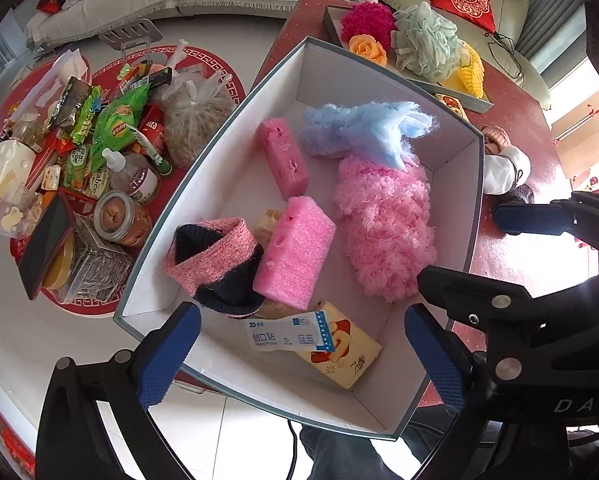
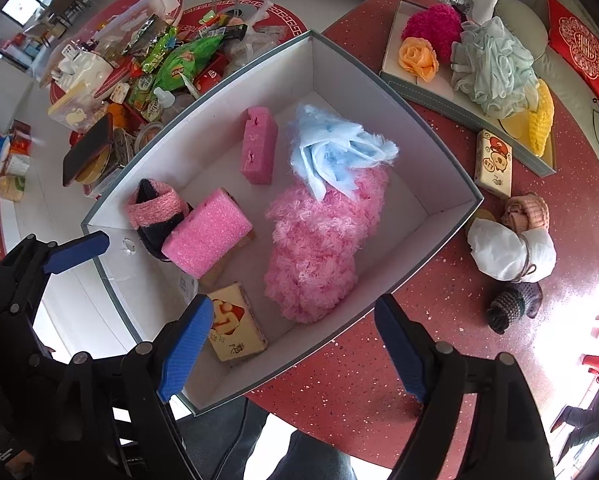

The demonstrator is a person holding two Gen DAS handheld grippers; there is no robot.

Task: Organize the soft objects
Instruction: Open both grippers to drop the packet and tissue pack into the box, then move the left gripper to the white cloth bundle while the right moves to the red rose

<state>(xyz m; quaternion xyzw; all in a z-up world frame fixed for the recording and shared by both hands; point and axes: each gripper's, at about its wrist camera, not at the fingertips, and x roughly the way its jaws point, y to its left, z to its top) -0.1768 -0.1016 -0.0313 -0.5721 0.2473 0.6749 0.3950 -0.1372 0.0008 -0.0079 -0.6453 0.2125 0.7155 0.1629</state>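
Both claws hang spread wide and empty above the white box (image 2: pixel 439 208) on the red table (image 2: pixel 359 380). The box already holds a fluffy pink duster (image 2: pixel 319 248), a blue fleece cloth (image 2: pixel 339 152) draped over its far end, two pink foam blocks (image 2: pixel 207 236), a pink-and-black sock (image 2: pixel 155 208) and a yellow tissue pack (image 2: pixel 235 324).

What is left to gather, by my reading, sits outside the box on the tabletop — a white bundle tied with twine (image 2: pixel 511 248), a pink knit hat (image 2: pixel 527 210) just behind it and a dark knit piece (image 2: pixel 511 304) just in front.

From the right gripper (image 2: pixel 295 344) that cluster lies at about two o'clock, near the box's right wall. In the left wrist view the left gripper (image 1: pixel 303 356) sits over the box's near end, with the bundle (image 1: pixel 503 170) beyond the far wall at one to two o'clock, so the right hand looks the nearer. The bundle's long axis runs roughly across the right claw's line of approach, which should suit a straight pinch at its tied waist.

A second tissue pack (image 2: pixel 493 164) and a tray of soft things (image 2: pixel 475 108) lie further off at one o'clock.
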